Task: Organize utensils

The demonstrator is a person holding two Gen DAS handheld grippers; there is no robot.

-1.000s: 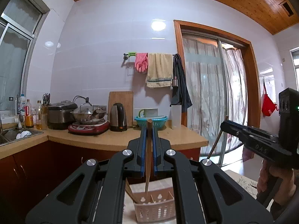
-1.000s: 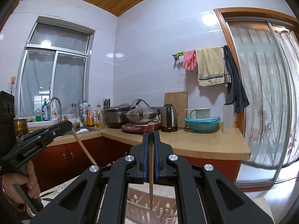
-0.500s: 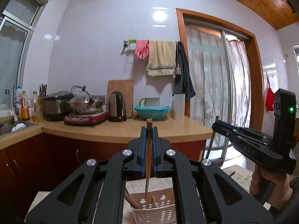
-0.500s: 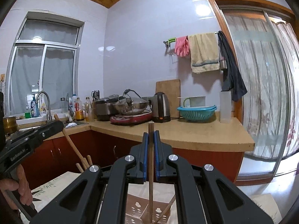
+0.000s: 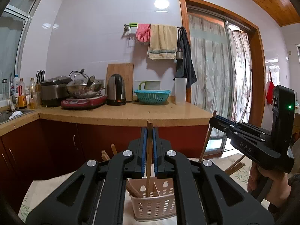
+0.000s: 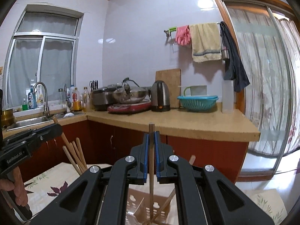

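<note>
2 chopsticks were in hand at this moment, 1 per gripper, and neither had been let go. The left gripper point(image 5: 149, 131) was clamped nearly shut on a wooden chopstick point(image 5: 149, 161), held upright, its lower end reaching down inside the pink perforated basket point(image 5: 155, 204) that stood on the cloth-covered table point(image 5: 45, 189). The right gripper point(image 6: 151, 136) was closed the same way on its own chopstick point(image 6: 151, 170), also upright, the tip down within the basket's walls point(image 6: 135, 202) (whether either tip touched the bottom could not be made out).

Several chopsticks already leaned in the basket: a few stuck up at its left side point(image 5: 112, 150) in the left wrist view, and the right wrist view showed a cluster point(image 6: 76, 157) slanting up beside the other gripper, plus a couple lying across the inside point(image 6: 168, 200).

So the sorting looked well under way. What remained, by my reading, was to release these 2 sticks into the basket, then fetch any others. At least 1 more stick point(image 5: 234, 168) lay on the table at the right, below the right gripper's body; how many more were out of sight could not be told.
</note>
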